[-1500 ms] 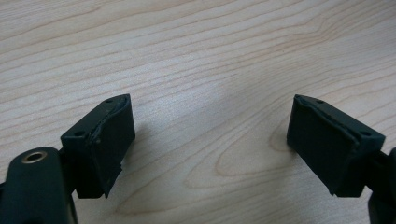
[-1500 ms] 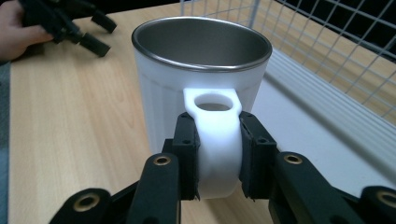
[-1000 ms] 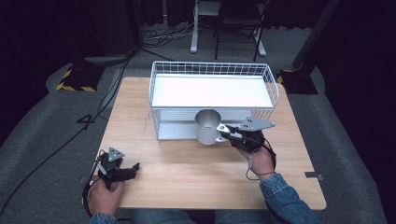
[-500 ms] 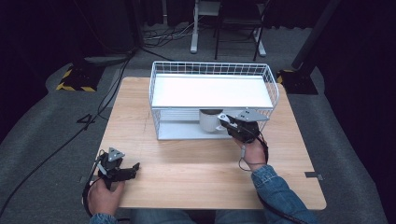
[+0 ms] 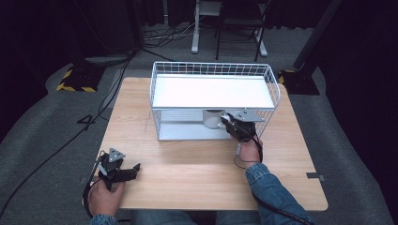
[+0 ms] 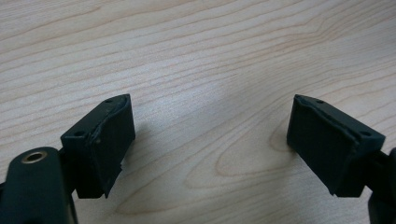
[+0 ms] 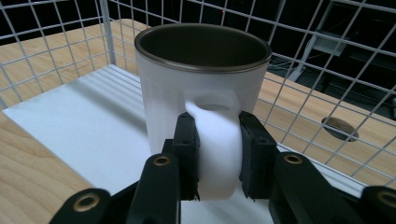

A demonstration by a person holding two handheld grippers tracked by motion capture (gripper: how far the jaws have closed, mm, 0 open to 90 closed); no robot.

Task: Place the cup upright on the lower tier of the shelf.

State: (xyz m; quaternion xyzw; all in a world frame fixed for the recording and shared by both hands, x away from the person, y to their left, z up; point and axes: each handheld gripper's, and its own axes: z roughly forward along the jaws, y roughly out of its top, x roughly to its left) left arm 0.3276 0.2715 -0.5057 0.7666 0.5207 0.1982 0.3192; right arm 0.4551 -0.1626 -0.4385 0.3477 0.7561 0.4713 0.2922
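The right hand-held gripper (image 7: 212, 154) pinches the handle of a white mug (image 7: 201, 79). The mug sits upright inside the lower level of the wire basket (image 5: 213, 70) on the tabletop (image 5: 187, 159). The left hand-held gripper (image 6: 210, 140) is spread wide over bare wood.

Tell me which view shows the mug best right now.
The right gripper view: the mug is close, upright, handle clamped by the right gripper. The high view shows a sliver under the rack's upper shelf. The left gripper view shows bare table.
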